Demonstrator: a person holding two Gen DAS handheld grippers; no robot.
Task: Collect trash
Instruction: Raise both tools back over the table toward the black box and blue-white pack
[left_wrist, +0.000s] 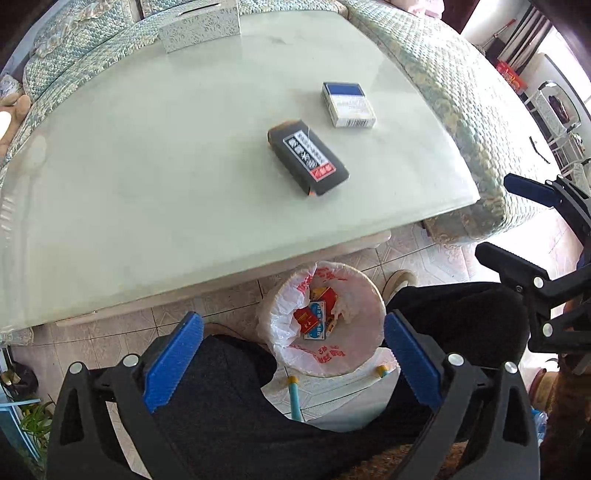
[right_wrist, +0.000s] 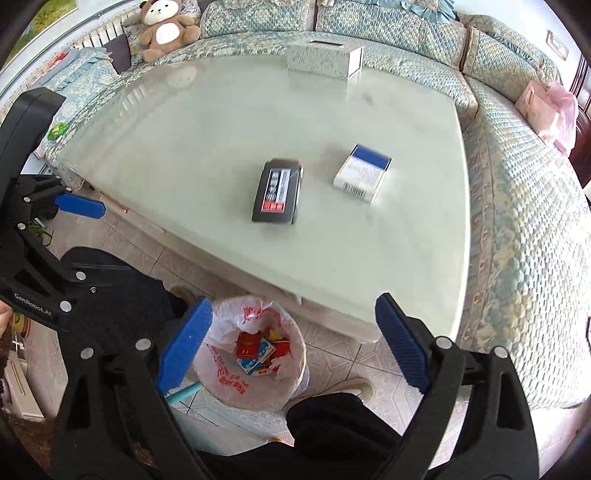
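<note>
Pale glass table (left_wrist: 147, 184) fills my upper frame; both my left gripper (left_wrist: 291, 363) and right gripper (right_wrist: 291, 343) gape empty, "GenRobot.AI" legible lower left.

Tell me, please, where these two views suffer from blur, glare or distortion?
Left wrist view: black box and blue-and-white box sharp; window area at right blown out; table edge bowed by the fisheye. Right wrist view: both boxes slightly smeared; soft glare on the tabletop near the tissue box.
</note>
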